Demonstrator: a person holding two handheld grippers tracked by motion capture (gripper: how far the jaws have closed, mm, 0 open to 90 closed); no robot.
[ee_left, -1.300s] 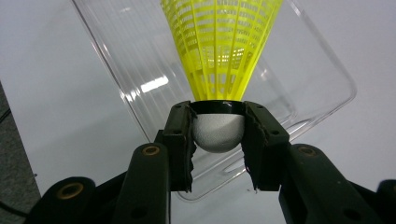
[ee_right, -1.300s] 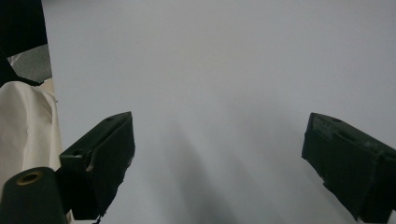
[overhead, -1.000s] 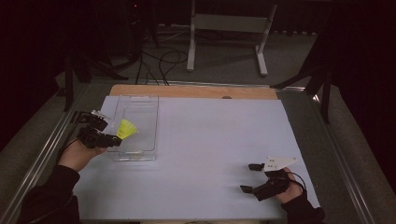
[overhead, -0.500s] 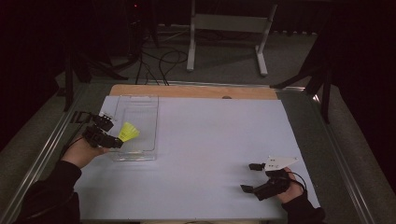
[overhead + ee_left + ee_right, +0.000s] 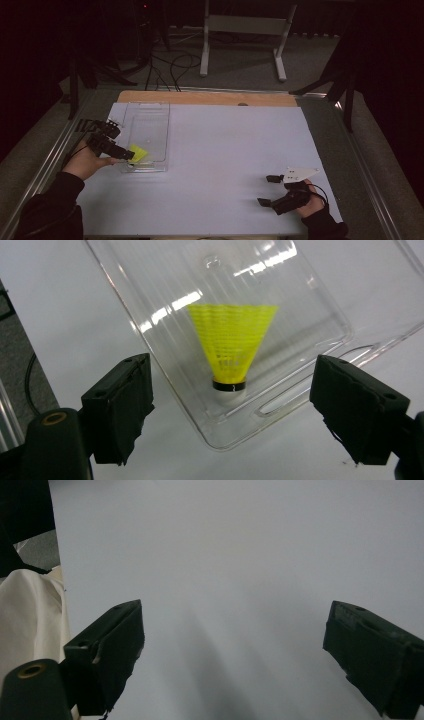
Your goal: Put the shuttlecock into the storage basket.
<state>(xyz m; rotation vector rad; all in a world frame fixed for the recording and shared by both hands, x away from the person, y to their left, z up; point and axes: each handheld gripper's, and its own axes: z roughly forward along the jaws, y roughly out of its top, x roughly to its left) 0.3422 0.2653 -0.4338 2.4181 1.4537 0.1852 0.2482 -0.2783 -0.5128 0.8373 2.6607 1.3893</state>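
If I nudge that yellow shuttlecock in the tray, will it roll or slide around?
The shuttlecock looks very light, so a nudge would probably send it skidding on the smooth clear tray. Lying on its side, its cone shape would likely make it roll in a curve around its cork. The mesh skirt probably flexes if squeezed.

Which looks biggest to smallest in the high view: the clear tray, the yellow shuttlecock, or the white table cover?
1. White table cover, by far the largest.
2. Clear tray.
3. Yellow shuttlecock, lying in the tray's near end, smallest.
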